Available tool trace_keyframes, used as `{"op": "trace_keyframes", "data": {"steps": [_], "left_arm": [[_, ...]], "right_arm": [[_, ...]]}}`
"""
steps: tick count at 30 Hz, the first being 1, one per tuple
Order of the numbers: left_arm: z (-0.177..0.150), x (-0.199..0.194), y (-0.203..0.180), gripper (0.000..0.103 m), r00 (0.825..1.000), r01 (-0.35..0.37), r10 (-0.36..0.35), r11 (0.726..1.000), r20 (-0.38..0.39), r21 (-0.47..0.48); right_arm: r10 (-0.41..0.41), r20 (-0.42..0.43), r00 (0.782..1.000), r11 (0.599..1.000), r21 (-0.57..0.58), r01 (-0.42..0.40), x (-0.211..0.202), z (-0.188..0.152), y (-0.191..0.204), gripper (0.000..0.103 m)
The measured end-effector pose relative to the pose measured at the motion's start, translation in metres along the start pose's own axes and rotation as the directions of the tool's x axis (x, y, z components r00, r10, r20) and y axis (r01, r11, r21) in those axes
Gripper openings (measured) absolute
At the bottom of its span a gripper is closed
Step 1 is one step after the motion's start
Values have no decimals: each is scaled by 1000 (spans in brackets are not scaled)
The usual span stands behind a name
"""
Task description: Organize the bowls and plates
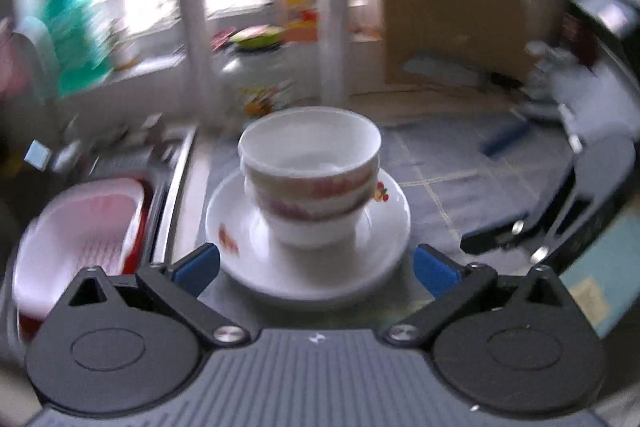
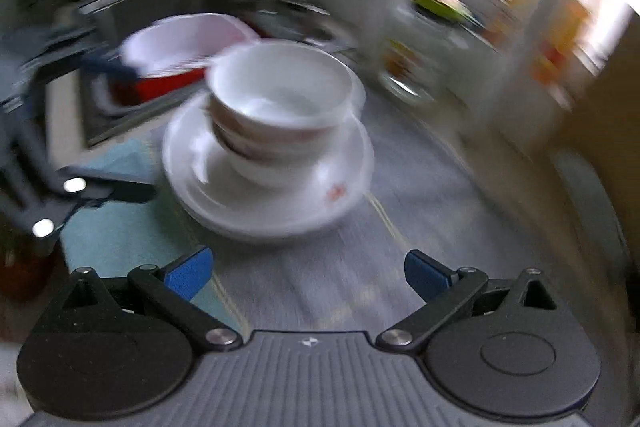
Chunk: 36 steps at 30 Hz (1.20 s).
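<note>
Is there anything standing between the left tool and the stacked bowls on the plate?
Nothing visible. The left tool is open, and only the near rim of the plate lies before the stacked bowls. The pink basin sits off to the side.

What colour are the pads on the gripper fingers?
Blue pads on black arms, clearest in the left wrist view.
</note>
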State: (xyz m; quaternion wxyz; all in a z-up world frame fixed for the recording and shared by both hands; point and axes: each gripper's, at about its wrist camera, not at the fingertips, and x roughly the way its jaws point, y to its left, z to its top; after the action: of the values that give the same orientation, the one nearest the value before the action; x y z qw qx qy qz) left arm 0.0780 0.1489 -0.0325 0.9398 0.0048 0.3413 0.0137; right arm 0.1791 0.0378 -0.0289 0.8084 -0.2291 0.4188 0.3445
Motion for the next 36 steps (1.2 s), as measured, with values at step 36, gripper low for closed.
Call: {"op": "trace_keyframes", "data": {"steps": [36], "left_arm": [[-16,-99,-88,102,965,-250,261,929,4,-272]], "right_arm": [[-90,84,992,963,260,65,-98,-74,11,103]]}}
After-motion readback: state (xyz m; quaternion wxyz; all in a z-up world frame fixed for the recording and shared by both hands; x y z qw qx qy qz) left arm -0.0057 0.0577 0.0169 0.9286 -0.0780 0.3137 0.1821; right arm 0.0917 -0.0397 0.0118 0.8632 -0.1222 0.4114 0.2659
